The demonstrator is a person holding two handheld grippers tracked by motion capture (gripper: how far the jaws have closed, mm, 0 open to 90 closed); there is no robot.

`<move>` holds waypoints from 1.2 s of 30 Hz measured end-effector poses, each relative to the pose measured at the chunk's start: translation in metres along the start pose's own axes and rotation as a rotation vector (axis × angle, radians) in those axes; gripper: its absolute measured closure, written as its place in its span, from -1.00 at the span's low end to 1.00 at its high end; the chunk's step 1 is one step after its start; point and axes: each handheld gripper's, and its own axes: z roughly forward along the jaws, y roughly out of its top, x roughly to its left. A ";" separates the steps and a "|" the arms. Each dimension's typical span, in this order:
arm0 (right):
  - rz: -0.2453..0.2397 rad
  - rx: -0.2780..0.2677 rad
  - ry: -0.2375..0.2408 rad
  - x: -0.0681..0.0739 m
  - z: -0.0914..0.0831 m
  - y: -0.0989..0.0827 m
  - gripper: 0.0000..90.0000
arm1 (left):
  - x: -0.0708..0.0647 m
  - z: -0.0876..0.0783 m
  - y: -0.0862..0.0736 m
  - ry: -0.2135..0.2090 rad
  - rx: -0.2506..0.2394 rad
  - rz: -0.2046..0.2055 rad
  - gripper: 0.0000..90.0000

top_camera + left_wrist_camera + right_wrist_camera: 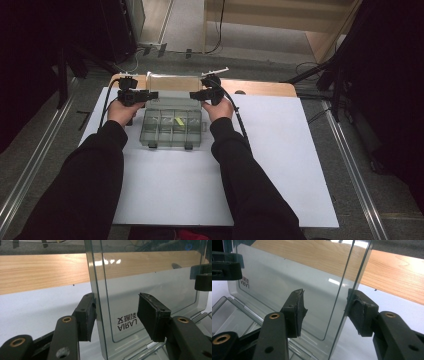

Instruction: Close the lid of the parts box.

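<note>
- White sheeting covers the worktop [280,165], with a strip of bare wood along its far edge and dark room and grey floor beyond.
- Nearest the person, two dark sleeves reach forward from the bottom of the high view, one to each side of a clear compartment box [172,128] that sits on the left-centre of the sheet.
- Its tray lies flat, long axis running left to right, with a small yellow item [180,121] in one of the cells.
- At the far long edge the clear lid [172,82] stands upright on its hinge, its plane facing the person.
- Left tool [116,313]: jaws parted, straddling the lid's left end edge, one pad close against the outer face and the other standing off the inner face, so not clamped.
- Right tool [325,312]: likewise parted, astride the lid's right end edge, neither pad clearly pressing.
- Both hands sit equally near, one per lid end. The lid hinges along the box's long axis, so my guess is that any swing runs toward the person, both tools moving together.
</note>
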 end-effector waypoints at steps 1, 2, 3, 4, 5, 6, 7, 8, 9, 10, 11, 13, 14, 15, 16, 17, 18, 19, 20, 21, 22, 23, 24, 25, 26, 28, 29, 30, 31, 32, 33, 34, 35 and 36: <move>0.002 0.000 0.004 0.000 -0.001 0.000 0.10 | 0.000 0.000 0.000 0.000 -0.002 0.002 0.07; 0.006 -0.001 0.009 0.000 -0.002 0.000 0.10 | -0.001 -0.001 0.000 0.002 -0.004 0.005 0.07; 0.013 -0.003 0.015 0.000 -0.003 0.001 0.11 | -0.001 -0.001 0.001 0.004 -0.006 0.007 0.07; 0.011 -0.003 0.014 0.000 -0.004 0.001 0.13 | -0.001 -0.001 0.001 0.002 -0.010 0.006 0.07; 0.006 -0.001 0.011 0.001 -0.005 0.001 0.15 | -0.002 -0.002 0.001 0.000 -0.014 0.003 0.07; 0.002 0.000 0.009 0.001 -0.005 0.001 0.16 | -0.002 -0.003 0.002 -0.004 -0.017 0.003 0.07; 0.000 0.001 0.011 0.001 -0.006 0.001 0.16 | -0.002 -0.004 0.002 -0.009 -0.022 0.000 0.07; 0.000 0.000 0.015 0.001 -0.007 0.001 0.16 | -0.002 -0.005 0.003 -0.011 -0.024 0.002 0.07; 0.002 -0.001 0.019 0.001 -0.008 0.001 0.17 | -0.002 -0.005 0.003 -0.013 -0.027 0.002 0.07; -0.001 -0.003 0.022 0.001 -0.009 0.002 0.17 | -0.001 -0.007 0.003 -0.020 -0.030 -0.003 0.07; -0.002 -0.005 0.022 0.002 -0.010 0.002 0.17 | -0.001 -0.007 0.003 -0.025 -0.034 -0.006 0.08; -0.003 -0.010 0.029 0.003 -0.011 0.002 0.18 | -0.001 -0.009 0.004 -0.022 -0.036 0.003 0.11; -0.005 -0.013 0.030 0.004 -0.012 0.003 0.18 | -0.001 -0.010 0.004 -0.018 -0.035 0.010 0.10; -0.007 -0.016 0.032 0.004 -0.012 0.003 0.17 | -0.001 -0.010 0.004 -0.013 -0.033 0.021 0.10; -0.008 -0.019 0.032 0.005 -0.012 0.003 0.16 | -0.001 -0.011 0.004 -0.013 -0.036 0.026 0.10; -0.008 -0.022 0.035 0.005 -0.012 0.004 0.14 | -0.001 -0.012 0.004 -0.014 -0.037 0.029 0.10; -0.010 -0.022 0.038 0.005 -0.012 0.004 0.14 | -0.001 -0.012 0.004 -0.016 -0.036 0.032 0.10; -0.011 -0.019 0.039 0.005 -0.012 0.004 0.14 | -0.001 -0.013 0.004 -0.020 -0.035 0.037 0.10; -0.013 -0.017 0.039 0.005 -0.012 0.004 0.15 | -0.001 -0.013 0.004 -0.022 -0.036 0.042 0.11; -0.012 -0.019 0.044 0.004 -0.013 0.005 0.15 | -0.001 -0.014 0.004 -0.024 -0.038 0.045 0.10; -0.008 -0.021 0.047 0.004 -0.013 0.005 0.15 | -0.002 -0.014 0.004 -0.023 -0.036 0.050 0.10; -0.012 -0.020 0.048 0.004 -0.014 0.005 0.16 | -0.002 -0.015 0.004 -0.023 -0.036 0.054 0.10; -0.016 -0.018 0.046 0.004 -0.015 0.005 0.17 | -0.002 -0.015 0.004 -0.023 -0.038 0.055 0.10; -0.019 -0.020 0.046 0.005 -0.016 0.005 0.17 | -0.002 -0.015 0.004 -0.024 -0.039 0.055 0.10; -0.020 -0.018 0.049 0.005 -0.018 0.005 0.18 | -0.002 -0.016 0.004 -0.029 -0.042 0.052 0.11; -0.028 -0.017 0.050 0.006 -0.019 0.005 0.19 | -0.002 -0.016 0.005 -0.030 -0.042 0.054 0.12; -0.031 -0.016 0.047 0.006 -0.020 0.005 0.19 | -0.002 -0.017 0.005 -0.032 -0.043 0.055 0.15; -0.033 -0.013 0.045 0.006 -0.021 0.005 0.20 | -0.003 -0.017 0.005 -0.030 -0.046 0.057 0.16; -0.035 -0.015 0.048 0.006 -0.022 0.005 0.20 | -0.003 -0.017 0.005 -0.030 -0.045 0.059 0.18; -0.034 -0.016 0.051 0.006 -0.023 0.005 0.20 | -0.003 -0.017 0.005 -0.033 -0.047 0.062 0.18; -0.035 -0.018 0.054 0.006 -0.023 0.004 0.20 | -0.004 -0.018 0.005 -0.033 -0.048 0.066 0.18; -0.032 -0.017 0.056 0.006 -0.024 0.004 0.20 | -0.004 -0.017 0.005 -0.030 -0.048 0.070 0.18; -0.030 -0.019 0.058 0.006 -0.025 0.003 0.20 | -0.005 -0.018 0.005 -0.030 -0.047 0.074 0.18; -0.033 -0.022 0.062 0.006 -0.027 0.003 0.20 | -0.005 -0.018 0.005 -0.032 -0.050 0.071 0.18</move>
